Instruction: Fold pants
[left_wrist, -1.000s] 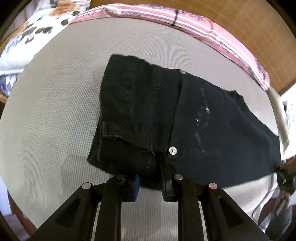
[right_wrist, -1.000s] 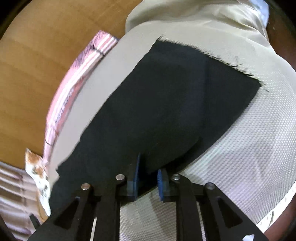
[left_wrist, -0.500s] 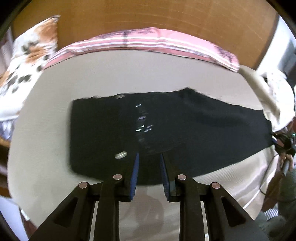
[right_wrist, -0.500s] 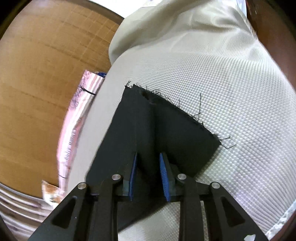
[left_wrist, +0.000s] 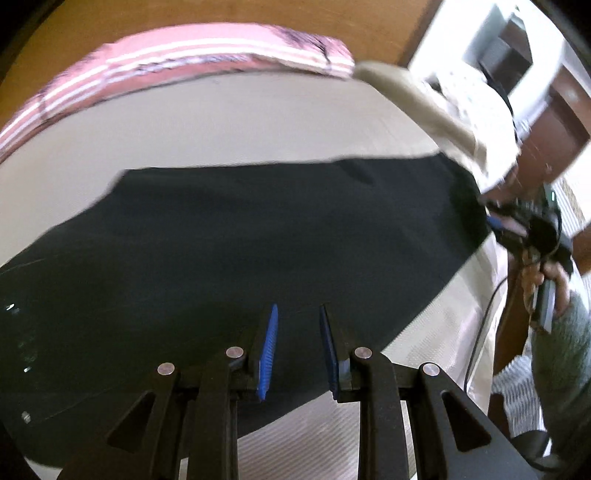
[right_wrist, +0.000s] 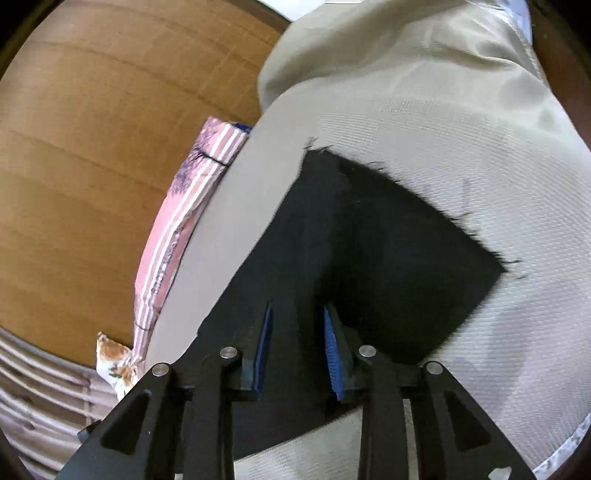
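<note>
The black pants (left_wrist: 229, 251) lie flat across the beige bed cover (left_wrist: 221, 122), legs stacked one on the other. My left gripper (left_wrist: 297, 314) is open and empty, hovering over the near edge of the mid-leg. In the right wrist view the frayed leg hems (right_wrist: 406, 236) spread ahead of my right gripper (right_wrist: 297, 314), which is open over the dark cloth with nothing between its blue pads. The right gripper also shows in the left wrist view (left_wrist: 517, 229), at the hem end of the pants.
A pink striped pillow (left_wrist: 184, 59) lies along the far edge of the bed against a wooden headboard (right_wrist: 92, 147). A floral pillow (right_wrist: 114, 358) sits at the corner. The bed's edge (left_wrist: 476, 295) drops off at the right near the hems.
Both grippers have let go of the pants and opened. The left gripper has swung from the waistband toward the legs. The right gripper stays over the hem end.
</note>
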